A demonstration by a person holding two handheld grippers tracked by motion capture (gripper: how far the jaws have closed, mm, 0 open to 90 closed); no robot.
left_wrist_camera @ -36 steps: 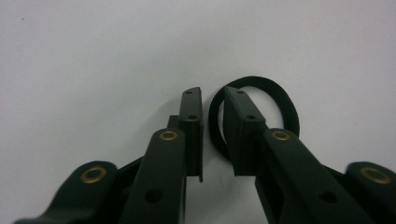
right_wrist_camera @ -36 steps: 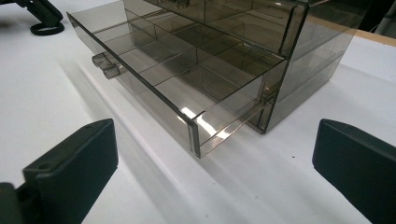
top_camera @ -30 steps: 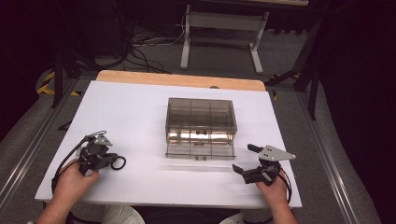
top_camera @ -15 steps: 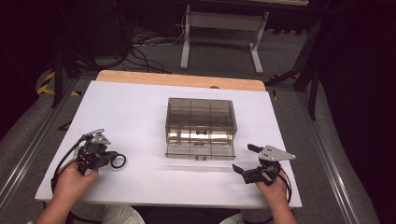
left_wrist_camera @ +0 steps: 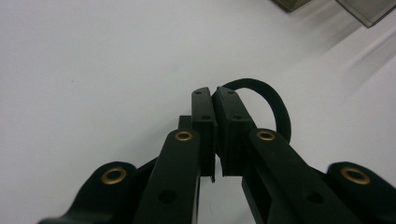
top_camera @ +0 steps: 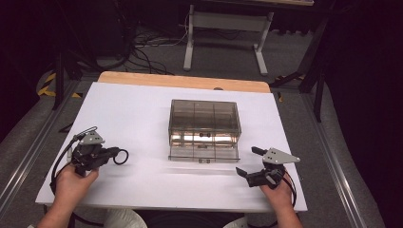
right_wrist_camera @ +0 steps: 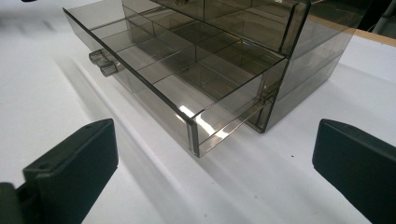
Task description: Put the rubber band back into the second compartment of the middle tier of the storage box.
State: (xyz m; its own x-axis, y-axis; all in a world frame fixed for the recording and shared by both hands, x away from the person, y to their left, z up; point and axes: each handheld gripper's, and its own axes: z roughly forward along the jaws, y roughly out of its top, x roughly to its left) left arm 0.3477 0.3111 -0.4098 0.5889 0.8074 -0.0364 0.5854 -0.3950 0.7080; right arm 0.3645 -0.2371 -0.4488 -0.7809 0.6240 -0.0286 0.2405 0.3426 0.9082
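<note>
The left gripper [top_camera: 110, 155] is clamped on a black rubber ring [top_camera: 121, 156], which it holds well out to the left of the smoky clear drawer box [top_camera: 204, 127]; in the left gripper view the two pads meet on the ring's [left_wrist_camera: 271, 100] edge, so the loop stands out past the tips and free of the white table top [top_camera: 142, 114]. Pinching it by the rim rather than across the middle probably leaves the loop ready to be dropped flat into a compartment. The right gripper [top_camera: 248, 161] waits just off the box's front right corner with its jaws standing wide apart and nothing between them. In the right gripper view the lower drawer [right_wrist_camera: 154, 70] is pulled part way out of the box, its small knob [right_wrist_camera: 103, 63] facing the person and its divided compartments looking bare. That opening seems the likely reason for the layout: one hand carries the ring, the other stays near the drawer to steady or shut it.
</note>
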